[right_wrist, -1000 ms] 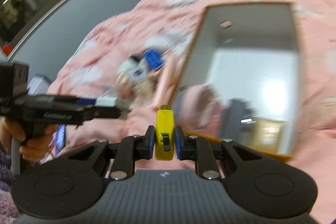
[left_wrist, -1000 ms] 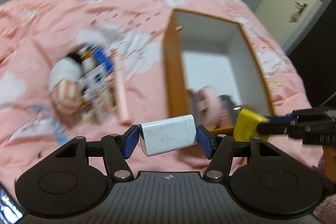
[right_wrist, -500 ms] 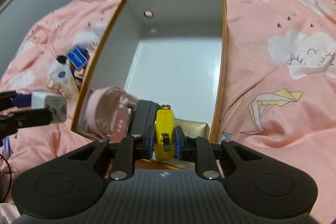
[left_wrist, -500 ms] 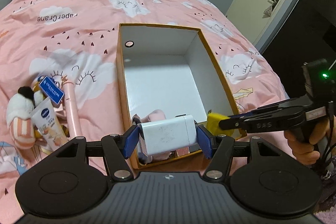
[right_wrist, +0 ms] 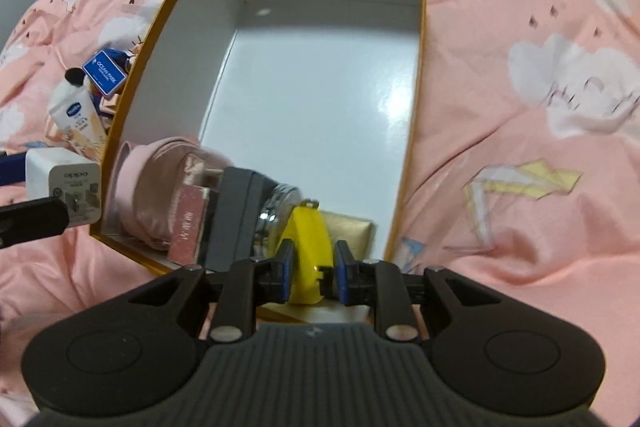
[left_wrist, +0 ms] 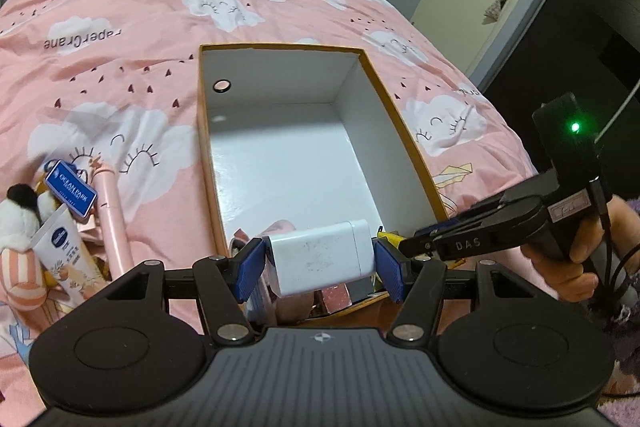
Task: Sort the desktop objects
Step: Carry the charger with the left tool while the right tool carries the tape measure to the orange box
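Two held | white charger (left_wrist: 320, 261) crosswise | yellow tape measure (right_wrist: 310, 247) lengthwise, jaws opening

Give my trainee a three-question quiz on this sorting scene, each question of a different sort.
1. Which thing does the left gripper hold? A) white charger B) pink pen C) blue tag
2. True or false: the cream tube lies outside the box.
3. Name the thing between the right gripper's fingers.
Key: 1 A. 2 True; it lies on the bedspread beside the box. 3 The yellow tape measure, over the box's near end; those fingers are opening with it between them.
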Demonstrator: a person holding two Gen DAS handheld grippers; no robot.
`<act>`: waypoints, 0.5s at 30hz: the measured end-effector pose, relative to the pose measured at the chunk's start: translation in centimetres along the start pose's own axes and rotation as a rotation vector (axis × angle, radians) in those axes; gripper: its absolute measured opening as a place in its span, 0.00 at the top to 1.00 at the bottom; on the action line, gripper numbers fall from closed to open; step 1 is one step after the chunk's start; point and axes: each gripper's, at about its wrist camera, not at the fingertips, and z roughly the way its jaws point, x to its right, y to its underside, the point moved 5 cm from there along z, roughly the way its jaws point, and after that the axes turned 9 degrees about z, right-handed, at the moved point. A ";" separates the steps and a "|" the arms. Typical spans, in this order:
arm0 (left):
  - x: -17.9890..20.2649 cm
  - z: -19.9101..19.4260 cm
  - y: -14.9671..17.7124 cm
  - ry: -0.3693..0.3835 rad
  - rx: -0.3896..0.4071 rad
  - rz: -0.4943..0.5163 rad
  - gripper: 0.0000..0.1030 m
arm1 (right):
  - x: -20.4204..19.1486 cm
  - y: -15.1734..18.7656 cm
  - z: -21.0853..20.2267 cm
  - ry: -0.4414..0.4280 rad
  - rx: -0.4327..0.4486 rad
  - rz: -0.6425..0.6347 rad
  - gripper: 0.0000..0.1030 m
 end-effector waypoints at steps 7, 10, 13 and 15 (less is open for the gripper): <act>1.8 0.8 -0.3 0.017 -0.005 0.114 0.32 | 0.5 -0.6 -3.0 0.002 0.124 0.021 0.76; 2.8 1.6 -0.7 0.032 -0.019 0.181 0.32 | 1.6 -0.6 -4.9 0.010 0.213 0.054 0.76; 4.1 2.7 -1.2 0.053 -0.040 0.275 0.32 | 3.0 -0.4 -5.5 0.012 0.241 0.091 0.76; 5.2 3.6 -1.6 0.081 -0.068 0.360 0.32 | 3.9 0.0 -5.4 0.013 0.247 0.123 0.76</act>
